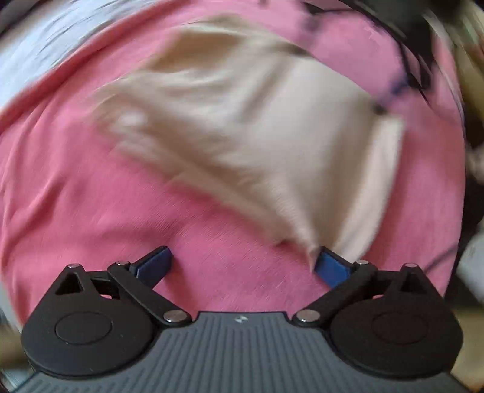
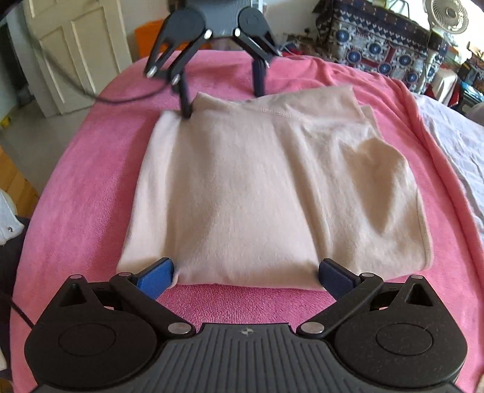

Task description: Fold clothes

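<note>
A cream folded garment (image 2: pixel 257 187) lies flat on a pink towel (image 2: pixel 75 187) spread over a bed. My right gripper (image 2: pixel 246 273) is open, its blue pads (image 2: pixel 154 276) wide apart at the garment's near edge. My left gripper (image 2: pixel 224 96) shows at the far side in the right wrist view, open, fingers pointing down at the garment's far edge. In the blurred left wrist view the left gripper (image 1: pixel 242 264) is open over the pink towel (image 1: pixel 75 211), with a corner of the garment (image 1: pixel 242 127) touching its right pad (image 1: pixel 329 267).
A white sheet (image 2: pixel 453 145) lies right of the towel. A cream door (image 2: pixel 75 51) stands at the far left, a patterned chest (image 2: pixel 378 45) and a white fan (image 2: pixel 447 15) at the far right. A black cable (image 2: pixel 121 96) trails across the towel's far left.
</note>
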Tool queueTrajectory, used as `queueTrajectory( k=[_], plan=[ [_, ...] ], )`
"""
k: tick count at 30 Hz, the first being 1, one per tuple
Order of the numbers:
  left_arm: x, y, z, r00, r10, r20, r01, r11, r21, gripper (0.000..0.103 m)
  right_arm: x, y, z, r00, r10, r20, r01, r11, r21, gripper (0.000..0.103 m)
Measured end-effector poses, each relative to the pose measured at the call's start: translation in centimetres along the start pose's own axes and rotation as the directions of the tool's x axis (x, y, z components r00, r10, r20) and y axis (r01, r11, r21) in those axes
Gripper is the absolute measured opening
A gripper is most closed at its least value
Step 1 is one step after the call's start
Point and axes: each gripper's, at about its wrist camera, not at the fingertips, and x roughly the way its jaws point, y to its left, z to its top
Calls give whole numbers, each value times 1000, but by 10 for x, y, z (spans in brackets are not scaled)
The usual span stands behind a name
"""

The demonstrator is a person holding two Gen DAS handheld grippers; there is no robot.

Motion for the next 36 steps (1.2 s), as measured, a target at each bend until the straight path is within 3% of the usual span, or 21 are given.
queueTrajectory(
  k=[2,4,5,8,10,12,14,17,20,24,26,27,29,30,33,36],
  plan=[
    [-14,6,-5,995,104,-5,-105,994,-41,96,-4,0,9,999,-6,-40,5,1000,-11,103],
    [-29,0,-1,979,204,13,-205,979,17,94,-10,-1,19,1000,-6,-28,5,999,-48,103],
    [-39,-5,3,976,210,52,-213,976,56,95,-12,-3,24,1000,-9,-13,8,998,-67,103],
    [-60,-26,27,973,153,173,-182,969,168,95,-11,-12,40,1000,-24,15,25,996,-89,103],
    [-60,-43,50,971,65,229,-122,962,246,95,-3,-23,52,999,-24,31,26,997,-69,103],
    [-49,-57,68,968,-42,249,-44,943,329,95,9,-34,63,999,-14,46,16,999,-50,103],
    [-21,-62,81,974,-104,201,21,926,376,96,25,-46,72,999,13,41,-12,999,-34,103],
    [29,-51,86,997,-41,65,17,944,330,97,45,-62,67,995,85,-59,-85,996,-2,103],
    [26,-30,69,985,-95,141,58,968,245,100,38,-89,45,992,128,-15,-126,988,85,103],
    [12,-13,49,988,-65,138,37,980,196,100,22,-124,12,994,93,-54,-75,958,275,103],
    [9,-6,44,993,-41,111,24,988,149,103,15,-131,6,990,36,-135,13,939,343,103],
    [10,0,42,994,-51,99,42,995,91,103,9,-131,7,991,7,-133,43,929,368,103],
    [12,12,38,994,-71,78,73,997,-23,103,-7,-124,13,994,-83,-74,106,908,404,103],
    [12,13,36,994,-70,87,73,996,-42,103,-14,-121,17,995,-93,-18,92,896,434,102],
    [5,2,37,995,-13,103,14,1000,-6,103,-23,-111,34,984,-62,166,-34,853,521,102],
    [-12,-11,39,987,71,141,-78,996,51,102,-1,-113,52,967,-27,254,-122,827,549,103]
  ],
)
